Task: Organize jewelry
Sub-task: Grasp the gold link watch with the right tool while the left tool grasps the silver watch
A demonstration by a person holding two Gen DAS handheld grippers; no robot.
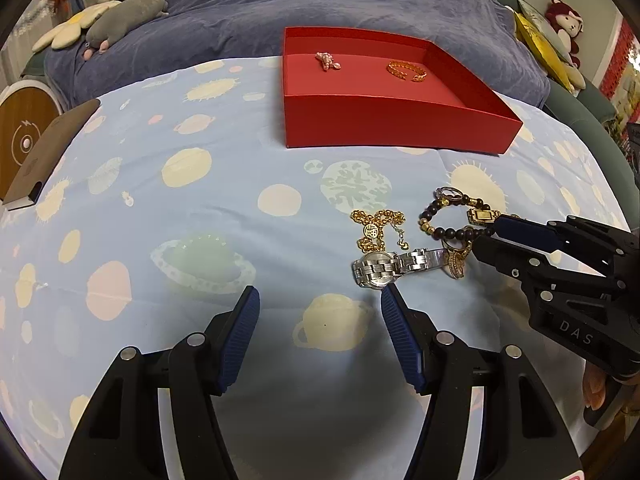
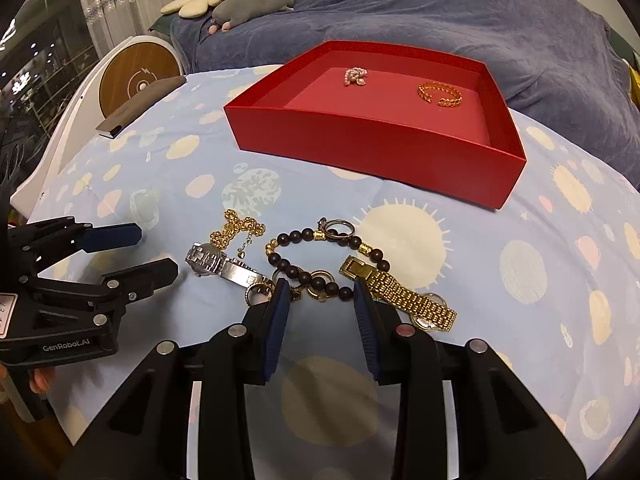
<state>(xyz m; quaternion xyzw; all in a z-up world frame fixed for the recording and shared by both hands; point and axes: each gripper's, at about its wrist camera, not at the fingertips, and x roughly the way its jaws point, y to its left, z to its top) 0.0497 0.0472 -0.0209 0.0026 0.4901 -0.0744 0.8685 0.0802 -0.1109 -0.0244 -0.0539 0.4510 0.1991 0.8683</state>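
The left gripper [image 1: 316, 300] hangs released over the planet-print sheet [image 1: 200, 208], just short of the silver watch [image 1: 384, 266]; the right gripper [image 2: 320, 292] straddles the dark bead bracelet [image 2: 316, 256] without clenching it; the red box [image 2: 376, 148] holds 2 pieces.

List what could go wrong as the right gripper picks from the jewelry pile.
1. The right gripper brackets the dark bead bracelet where gold rings tangle with it; lifting may drag several pieces.
2. The gold watch lies against one finger and could get pushed.
3. The left gripper hovers by the silver watch; they could collide.
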